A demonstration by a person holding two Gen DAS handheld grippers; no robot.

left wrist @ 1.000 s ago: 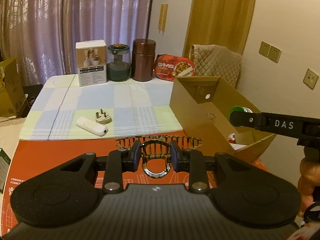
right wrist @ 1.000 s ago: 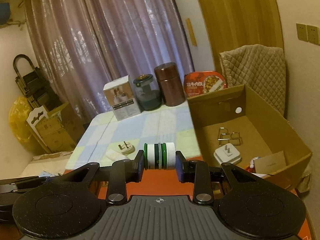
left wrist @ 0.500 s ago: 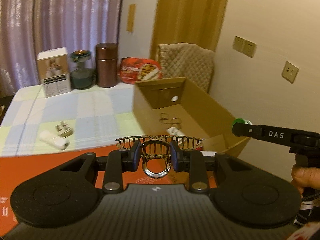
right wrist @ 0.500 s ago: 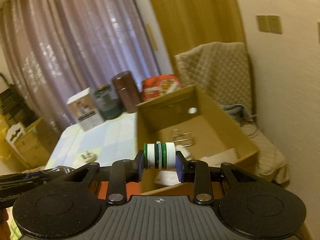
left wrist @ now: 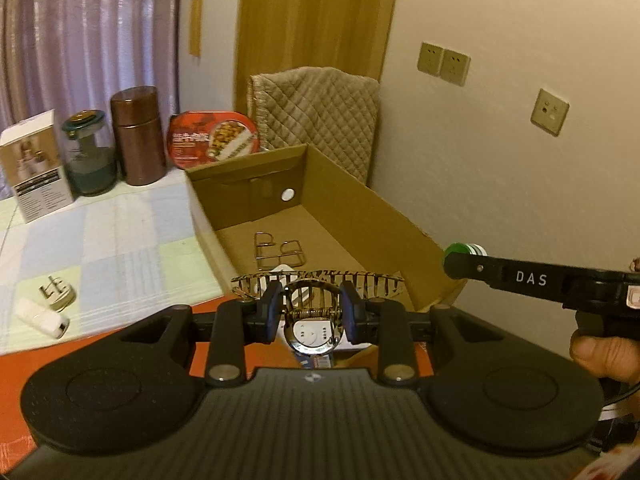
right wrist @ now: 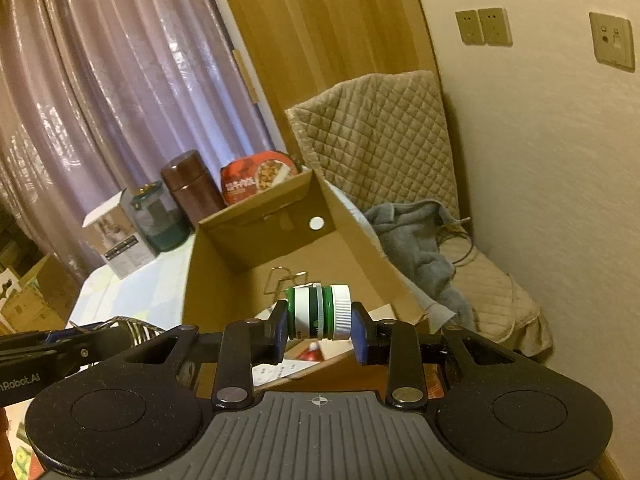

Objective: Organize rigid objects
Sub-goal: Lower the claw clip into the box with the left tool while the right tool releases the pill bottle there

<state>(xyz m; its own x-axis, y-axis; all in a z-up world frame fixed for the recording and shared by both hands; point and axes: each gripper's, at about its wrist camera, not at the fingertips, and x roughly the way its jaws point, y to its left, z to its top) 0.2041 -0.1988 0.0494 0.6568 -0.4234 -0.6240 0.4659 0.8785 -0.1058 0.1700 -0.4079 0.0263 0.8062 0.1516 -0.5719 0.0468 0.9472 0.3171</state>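
My left gripper [left wrist: 311, 309] is shut on a tortoiseshell hair claw clip [left wrist: 316, 282] and holds it above the near end of the open cardboard box [left wrist: 360, 216]. My right gripper [right wrist: 319, 326] is shut on a small green-and-white bottle [right wrist: 319, 312], held sideways over the box's [right wrist: 208, 272] near right corner. The right gripper also shows at the right of the left wrist view [left wrist: 460, 258]. Inside the box lie a wire clip [left wrist: 278, 252] and a white plug adapter, partly hidden. A white plug [left wrist: 56, 294] and a white stick-shaped device [left wrist: 40, 316] lie on the checked cloth.
A white carton [left wrist: 34, 168], a glass jar [left wrist: 88, 156], a brown canister [left wrist: 138, 136] and a red food tray [left wrist: 214, 140] stand at the table's back. A quilted chair [right wrist: 384, 140] with a grey cloth [right wrist: 416, 240] stands by the wall right of the box.
Both grippers have swung right and forward with their objects, from beside the box to over its near end. The box interior now fills more of both views.
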